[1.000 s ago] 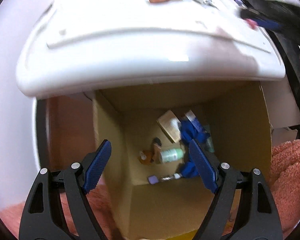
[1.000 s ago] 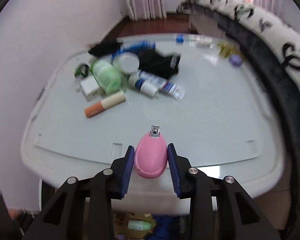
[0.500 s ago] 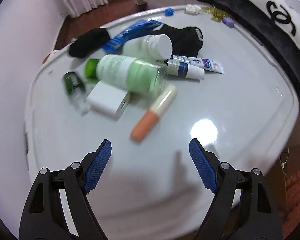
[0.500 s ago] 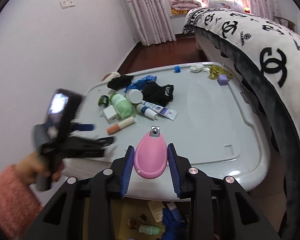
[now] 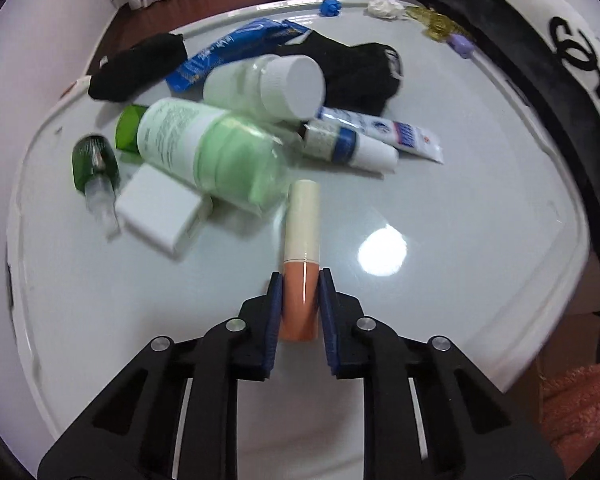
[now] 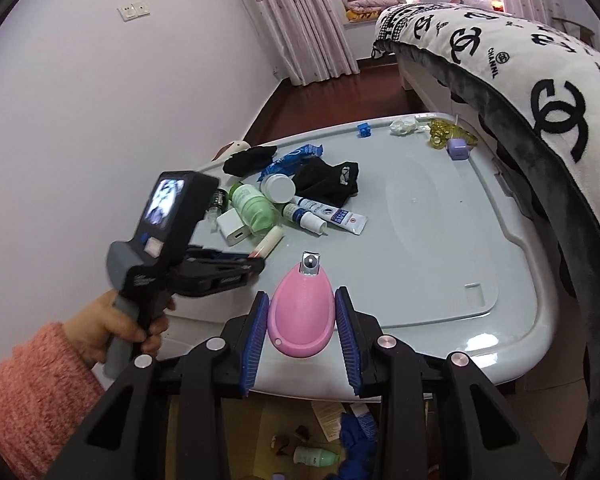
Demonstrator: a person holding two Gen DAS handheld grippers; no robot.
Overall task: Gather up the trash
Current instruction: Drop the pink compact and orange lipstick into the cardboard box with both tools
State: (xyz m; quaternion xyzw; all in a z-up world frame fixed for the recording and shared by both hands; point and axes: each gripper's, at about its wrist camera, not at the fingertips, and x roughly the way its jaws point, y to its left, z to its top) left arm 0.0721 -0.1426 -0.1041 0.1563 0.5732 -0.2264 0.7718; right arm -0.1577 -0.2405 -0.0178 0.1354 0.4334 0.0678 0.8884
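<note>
Surface: your glossy pale-grey plastic lid with a raised rim (image 6: 500,264), standing between a plain white wall (image 6: 80,80) at left and a bed draped in a white plush blanket with black logos (image 6: 540,64) at right; pink curtains (image 6: 300,20) and dark wood floor behind.

On it, left to right: a small dark-green glass bottle (image 5: 94,162), a white square charger block (image 5: 160,208), a translucent green bottle lying on its side (image 5: 216,152), a white-capped jar (image 5: 276,88), black socks (image 5: 360,72), a blue-and-white tube (image 5: 380,132).

Your left gripper (image 5: 299,312), held in a pink-sleeved hand (image 6: 112,324) and pointing steeply down, has just been closing; its blue pads are clamped on the orange end of a cream-and-orange cylindrical stick (image 5: 301,256) lying on the lid.

Your right gripper (image 6: 302,328) squeezes a smooth pink egg-shaped lighter with a metal tip (image 6: 302,312) above the lid's near edge.
</note>
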